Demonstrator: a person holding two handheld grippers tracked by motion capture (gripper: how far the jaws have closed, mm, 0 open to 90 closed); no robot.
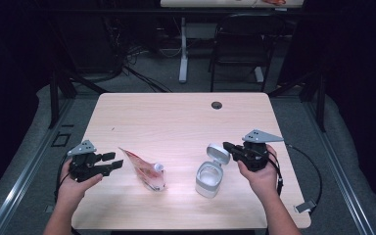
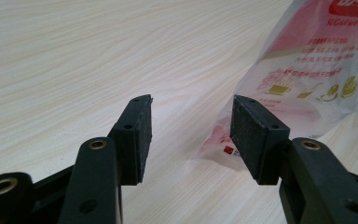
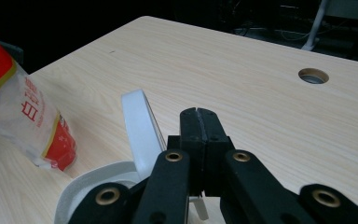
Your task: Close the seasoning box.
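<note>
A red and clear plastic pouch with a white cap lies on the wooden table, left of centre. My left gripper sits just left of it, open. In the left gripper view the pouch reaches in behind the right-hand jaw, and nothing is between the pads of my left gripper. A white container stands right of centre with its flip lid raised. My right gripper is shut, its tip against the right side of the lid. The jaws of my right gripper meet with nothing between them.
A round cable hole is set in the table near its far edge. Beyond the table stand a black chair and a white desk leg. Bare tabletop stretches across the far half.
</note>
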